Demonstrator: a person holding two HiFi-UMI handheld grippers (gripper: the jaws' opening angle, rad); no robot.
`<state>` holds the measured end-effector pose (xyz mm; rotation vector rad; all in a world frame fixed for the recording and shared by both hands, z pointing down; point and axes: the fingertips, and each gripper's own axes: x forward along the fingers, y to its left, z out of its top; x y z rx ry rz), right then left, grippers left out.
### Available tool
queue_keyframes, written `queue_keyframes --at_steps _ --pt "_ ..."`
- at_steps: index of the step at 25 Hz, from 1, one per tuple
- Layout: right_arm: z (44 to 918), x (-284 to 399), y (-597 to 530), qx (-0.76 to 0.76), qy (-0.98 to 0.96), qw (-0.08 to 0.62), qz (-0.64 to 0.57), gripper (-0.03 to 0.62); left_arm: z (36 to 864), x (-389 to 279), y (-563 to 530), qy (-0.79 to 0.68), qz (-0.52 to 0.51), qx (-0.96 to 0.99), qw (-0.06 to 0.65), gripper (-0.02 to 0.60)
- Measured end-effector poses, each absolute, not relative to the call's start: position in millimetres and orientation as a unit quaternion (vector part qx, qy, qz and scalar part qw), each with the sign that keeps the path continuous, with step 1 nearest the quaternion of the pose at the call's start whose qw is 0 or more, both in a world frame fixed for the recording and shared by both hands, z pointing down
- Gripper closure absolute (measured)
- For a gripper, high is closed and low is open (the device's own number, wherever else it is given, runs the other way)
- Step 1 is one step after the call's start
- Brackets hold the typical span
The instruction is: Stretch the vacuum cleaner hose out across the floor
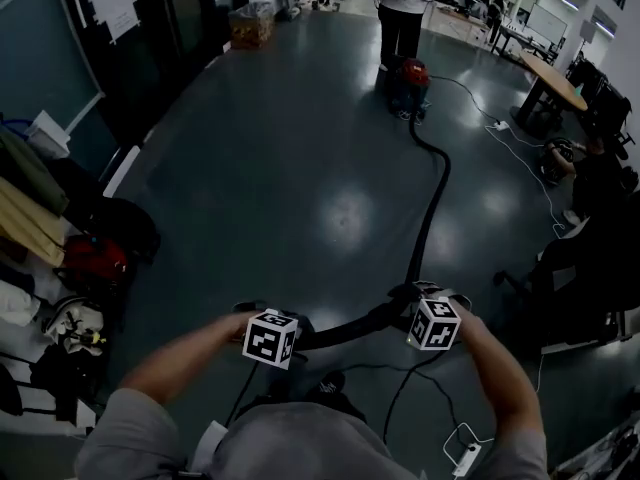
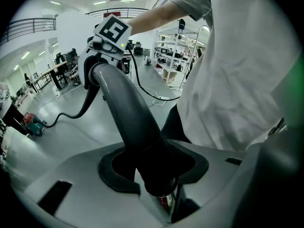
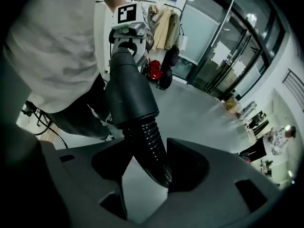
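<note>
Head view: dark glossy floor (image 1: 300, 168) w/ lamp glare. Red vacuum (image 1: 408, 76) is far off at top, a person (image 1: 403, 8) standing just behind it. The black hose (image 1: 432, 198) runs from the vacuum in a loose S along the floor toward the camera, then lifts to the two grippers near the bottom edge. L gripper (image 1: 285, 330) & R gripper (image 1: 425, 306) are side by side, apart, each w/ a black-and-white marker cube. The hose end spans between them as a curved bar. Thin cables and a white power strip (image 1: 468, 458) lie on the floor below.

L gripper view: jaws are clenched on the hose's rigid end, a smooth matte dark-grey bent tube (image 2: 126, 103), round in section. It is seated in the notch between the black V-cut pads (image 2: 111, 172). A short shiny chrome stub (image 2: 164, 202) pokes out under the jaws. The tube curves up to the R gripper at top.

R gripper view: jaws are clamped on the corrugated part, w/ fine glossy black ribs (image 3: 151, 148). Just above the jaws the ribs enter a smooth flared cuff (image 3: 127, 96), which leads up to the L gripper. A glass wall (image 3: 223, 46) is behind.
</note>
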<state>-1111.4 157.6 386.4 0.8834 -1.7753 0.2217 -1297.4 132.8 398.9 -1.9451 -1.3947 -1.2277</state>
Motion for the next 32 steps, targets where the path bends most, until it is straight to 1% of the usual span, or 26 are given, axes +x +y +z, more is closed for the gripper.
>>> queue_keyframes --at_steps 6,10,14,19,24,27,29,32 --pt "395.2 -1184.6 178.9 0.368 -0.749 0.518 0.189 0.375 412.4 -1346.0 113.6 -0.482 -0.442 -0.722 0.226 0.417" --pt "403.1 -1241.3 201.6 0.376 -0.732 0.513 0.244 0.376 419.3 -1384.0 113.2 -0.491 -0.422 -0.728 0.223 0.431" --pt "411.7 -1289.2 222.9 0.399 -0.716 0.496 0.287 0.379 419.6 -1405.4 112.6 -0.493 -0.403 -0.738 0.222 0.453" --pt "418.4 -1335.9 267.9 0.421 -0.714 0.468 0.308 0.387 414.6 -1425.4 140.6 -0.498 -0.393 -0.729 0.256 0.46" --pt "414.9 -1358.5 317.5 0.458 -0.72 0.43 0.296 0.391 415.1 -1447.0 189.0 -0.5 -0.413 -0.716 0.26 0.46" --pt "415.3 -1360.2 336.9 0.479 -0.72 0.426 0.264 0.393 423.1 -1459.7 214.4 -0.484 -0.433 -0.717 0.252 0.462" --pt "419.5 -1353.4 348.9 0.487 -0.715 0.439 0.242 0.393 428.3 -1464.2 234.1 -0.472 -0.444 -0.726 0.23 0.46" --pt "429.5 -1335.4 368.1 0.493 -0.706 0.458 0.221 0.392 433.1 -1463.2 267.8 -0.453 -0.46 -0.743 0.179 0.462"
